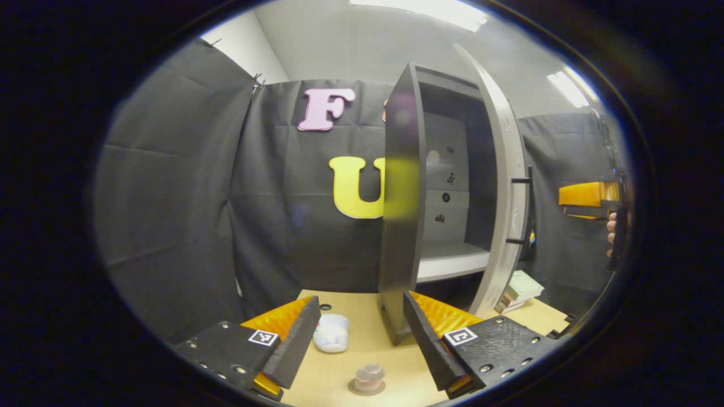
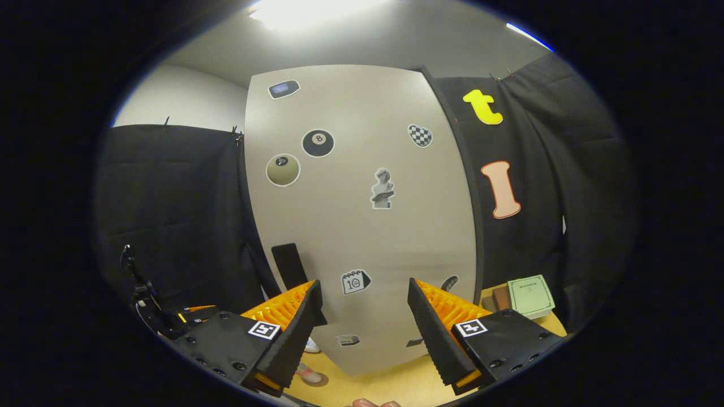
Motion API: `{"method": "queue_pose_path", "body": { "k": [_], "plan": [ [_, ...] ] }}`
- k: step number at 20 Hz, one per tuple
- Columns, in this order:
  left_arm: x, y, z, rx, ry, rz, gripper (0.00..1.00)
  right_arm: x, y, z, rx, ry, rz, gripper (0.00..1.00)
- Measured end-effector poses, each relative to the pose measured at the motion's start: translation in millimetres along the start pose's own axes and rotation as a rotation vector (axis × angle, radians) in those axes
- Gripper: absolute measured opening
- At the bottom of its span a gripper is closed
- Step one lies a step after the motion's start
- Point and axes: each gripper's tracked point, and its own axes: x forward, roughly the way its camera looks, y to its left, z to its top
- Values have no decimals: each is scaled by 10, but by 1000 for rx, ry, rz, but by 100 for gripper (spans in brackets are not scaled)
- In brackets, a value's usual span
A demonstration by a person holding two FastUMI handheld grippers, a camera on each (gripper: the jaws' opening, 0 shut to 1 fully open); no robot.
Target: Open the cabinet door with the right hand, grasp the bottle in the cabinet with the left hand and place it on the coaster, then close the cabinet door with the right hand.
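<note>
Two sets of jaws stand spread and empty: my left gripper [image 1: 358,333] hangs over the bottle [image 1: 369,377], which stands upright on the coaster [image 1: 366,388], long axis vertical, cap up. Farther off, my right gripper [image 2: 362,322] faces the cabinet door [image 2: 362,215], swung wide. My worry is that pulling back carelessly could topple the bottle.

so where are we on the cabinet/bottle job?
Done: cabinet door stands open, shelf bare, and the bottle sits upright on the coaster on the table. In hand: nothing; left gripper is open above the bottle, right gripper is open facing the door's stickered face. Left: closing the door with the right gripper.
</note>
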Motion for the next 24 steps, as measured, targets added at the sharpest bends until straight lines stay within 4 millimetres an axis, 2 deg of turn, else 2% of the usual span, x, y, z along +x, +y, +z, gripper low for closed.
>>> {"method": "queue_pose_path", "body": {
  "k": [1,3,5,8,11,14,17,18,20,24],
  "plan": [
    [-29,-73,81,-5,-8,-1,90,-77,-120,20,-10,-8,-17,96],
    [51,-326,243,-12,-29,4,90,-203,-361,39,-25,-13,-34,96],
    [126,-461,344,-6,-38,27,89,-323,-639,56,-46,-13,-53,96],
    [17,-658,507,12,-60,61,89,-542,-1085,103,-84,-26,-93,96],
    [-90,-981,673,15,-84,42,89,-767,-1474,102,-94,-24,-117,96],
    [-156,-1292,720,24,-81,49,89,-1022,-1825,69,-106,-25,-137,96],
    [-306,-1613,737,8,-89,67,89,-1304,-2233,30,-150,-26,-190,96],
    [-344,-1740,717,-5,-90,69,89,-1383,-2343,26,-157,-29,-205,100],
    [-403,-1941,712,-49,-90,55,90,-1494,-2511,-15,-148,-21,-224,96],
    [-496,-2135,602,-120,-75,51,90,-1598,-2698,-75,-145,-30,-270,96]
  ]
}}
